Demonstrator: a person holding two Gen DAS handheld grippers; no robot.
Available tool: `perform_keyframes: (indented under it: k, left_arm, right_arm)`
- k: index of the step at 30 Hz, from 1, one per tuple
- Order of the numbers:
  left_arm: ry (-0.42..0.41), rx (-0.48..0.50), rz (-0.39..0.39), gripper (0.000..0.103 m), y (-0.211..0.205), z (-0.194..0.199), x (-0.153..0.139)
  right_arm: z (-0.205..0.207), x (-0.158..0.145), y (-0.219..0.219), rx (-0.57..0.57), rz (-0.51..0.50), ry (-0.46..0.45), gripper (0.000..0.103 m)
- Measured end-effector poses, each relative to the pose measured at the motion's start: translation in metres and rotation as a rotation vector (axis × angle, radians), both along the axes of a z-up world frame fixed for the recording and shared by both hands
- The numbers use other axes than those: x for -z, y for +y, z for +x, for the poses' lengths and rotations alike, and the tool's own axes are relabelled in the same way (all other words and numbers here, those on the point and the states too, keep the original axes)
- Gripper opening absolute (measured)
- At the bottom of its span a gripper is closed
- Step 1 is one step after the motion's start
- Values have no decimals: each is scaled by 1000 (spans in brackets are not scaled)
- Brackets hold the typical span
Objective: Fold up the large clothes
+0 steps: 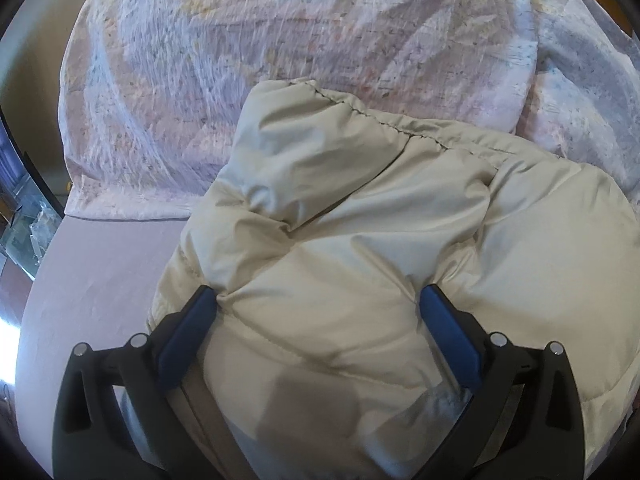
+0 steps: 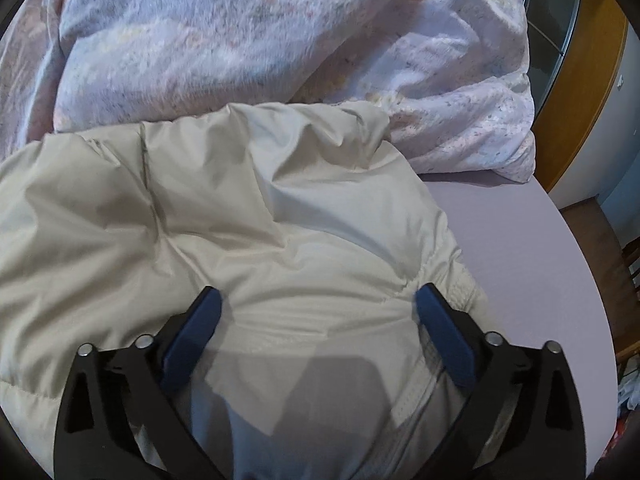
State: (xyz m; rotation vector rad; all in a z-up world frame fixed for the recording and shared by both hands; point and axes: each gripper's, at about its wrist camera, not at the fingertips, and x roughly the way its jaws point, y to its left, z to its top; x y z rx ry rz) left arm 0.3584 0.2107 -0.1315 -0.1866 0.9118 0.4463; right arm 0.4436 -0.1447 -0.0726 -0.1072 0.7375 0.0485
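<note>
Left tool (image 1: 316, 300): black frame, blue pads, fingers spread wide, nothing clamped. It sits above the near part of the puffer jacket (image 1: 360, 240); whether the pads touch the fabric cannot be told. Right tool (image 2: 318, 300): same build, also spread wide and holding nothing, over the jacket (image 2: 240, 208) near its right-hand edge, where a stitched, gathered hem runs just beside the right pad.

The jacket is beige, smooth and slightly glossy, quilted into puffy panels with sewn seams, creased and bunched. It lies on the bed sheet (image 1: 92, 272), a plain, flat, lilac surface.

Open room: in the left wrist view, bare sheet extends left of the jacket to the bed edge. In the right wrist view, bare sheet (image 2: 520, 260) extends right of the jacket to the curved bed edge.

Beyond the jacket, a rumpled duvet (image 1: 240, 60) with a pale floral print touches the jacket's far edge and fills the far side of the bed (image 2: 240, 40). Past the right bed edge stands wooden furniture (image 2: 576, 100).
</note>
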Motion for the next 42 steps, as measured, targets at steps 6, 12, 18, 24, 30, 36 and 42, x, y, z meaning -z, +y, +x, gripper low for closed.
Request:
perform_keyframes:
  k: [6, 12, 18, 24, 30, 36, 42]
  left_arm:
    - [-41, 2, -33, 101, 21, -6, 16]
    - [-50, 2, -36, 101, 32, -7, 26]
    - [-57, 4, -30, 101, 23, -6, 24]
    - [-61, 4, -23, 101, 13, -6, 22]
    - [-64, 5, -12, 101, 9, -7, 22]
    - [-68, 5, -4, 101, 8, -6, 23]
    - [-74, 7, 1, 101, 7, -8, 24]
  right_arm:
    - [-1, 6, -3, -5, 10, -37, 102]
    - [-1, 7, -4, -16, 21, -52, 102]
    - [2, 9, -5, -19, 29, -65, 102]
    - [1, 10, -5, -19, 28, -82, 102]
    - [1, 10, -4, -22, 28, -88, 102]
    - [1, 10, -5, -22, 28, -88, 102]
    - [1, 10, -5, -21, 27, -88, 102]
